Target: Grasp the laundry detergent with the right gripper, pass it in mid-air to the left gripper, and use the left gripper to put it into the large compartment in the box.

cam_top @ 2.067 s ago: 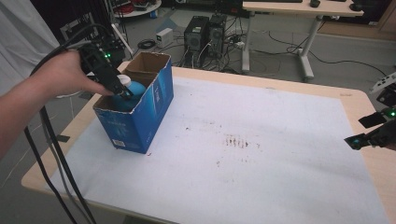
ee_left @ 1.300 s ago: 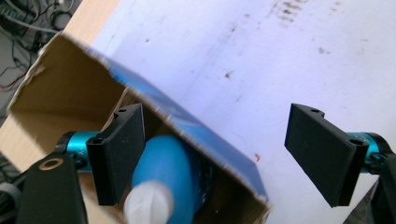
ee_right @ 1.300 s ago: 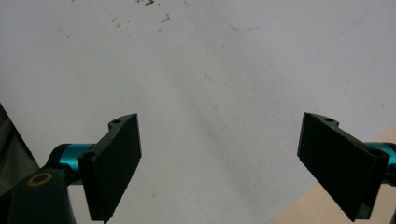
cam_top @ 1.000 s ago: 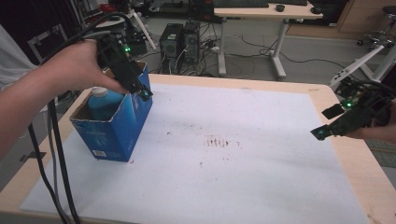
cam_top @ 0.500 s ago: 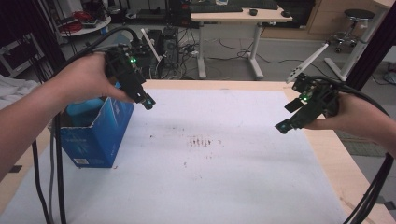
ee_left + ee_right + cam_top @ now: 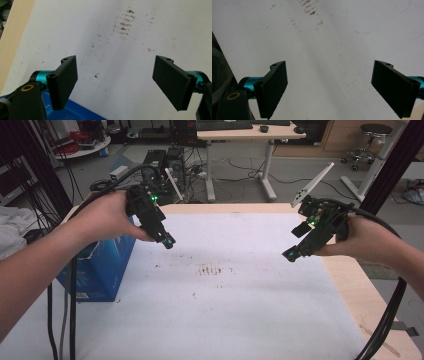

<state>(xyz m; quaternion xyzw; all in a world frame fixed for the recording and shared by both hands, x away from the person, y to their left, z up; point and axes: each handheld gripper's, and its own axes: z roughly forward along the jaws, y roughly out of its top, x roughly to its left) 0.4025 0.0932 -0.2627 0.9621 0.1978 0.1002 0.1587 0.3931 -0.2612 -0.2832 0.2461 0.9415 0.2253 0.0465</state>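
Note:
My left gripper (image 6: 166,240) hangs above the white sheet (image 6: 225,295), just right of a blue cardboard box (image 6: 100,270) that stands at the table's left side. In the left gripper view its jaws stand wide apart with nothing between them (image 6: 116,82), and the box's blue edge (image 6: 75,113) shows at the bottom. My right gripper (image 6: 291,254) is held over the sheet's right part, tilted down to the left. Its jaws are also wide apart and empty (image 6: 337,87). The box's inside is hidden by the left hand and arm.
Brown smudges (image 6: 212,270) mark the middle of the sheet. The wooden table edge (image 6: 370,295) runs along the right. Cables (image 6: 60,320) trail from the left gripper down the front left. Desks, computers and a stool stand beyond the table.
The left gripper lifted out of the blue box, leaving the blue thing it held inside, and came right over the sheet. The right gripper moved in from the right edge toward the middle.

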